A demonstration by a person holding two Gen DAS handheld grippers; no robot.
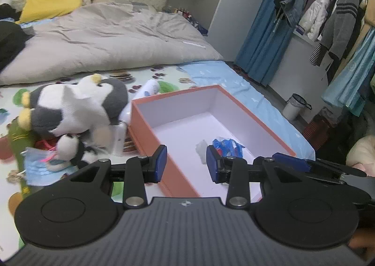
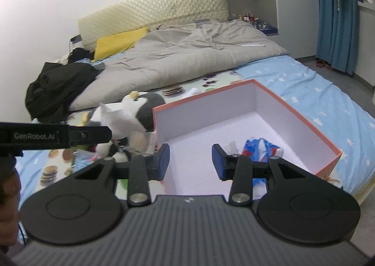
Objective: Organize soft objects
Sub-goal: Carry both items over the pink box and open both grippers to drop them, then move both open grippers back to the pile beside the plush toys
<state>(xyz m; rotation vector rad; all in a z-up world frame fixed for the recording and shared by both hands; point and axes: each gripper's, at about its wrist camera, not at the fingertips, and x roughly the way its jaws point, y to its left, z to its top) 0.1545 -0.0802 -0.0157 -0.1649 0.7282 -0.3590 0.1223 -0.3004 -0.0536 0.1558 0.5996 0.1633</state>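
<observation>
Left gripper (image 1: 186, 164) and right gripper (image 2: 190, 161): jaws part open, empty. Right gripper hides part of blue cloth (image 2: 257, 146) in box (image 2: 304, 118). Penguin (image 1: 77, 104) blurred, centre left.

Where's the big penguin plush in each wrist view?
Left wrist: big penguin plush at left centre, lying on the bed just left of the orange box.
Right wrist: left of centre, behind the box's left wall.
Shared landmark: the orange box.

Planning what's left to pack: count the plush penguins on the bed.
2: a large penguin lying left of the orange box, and a small penguin just below it. Others may be hidden.
</observation>
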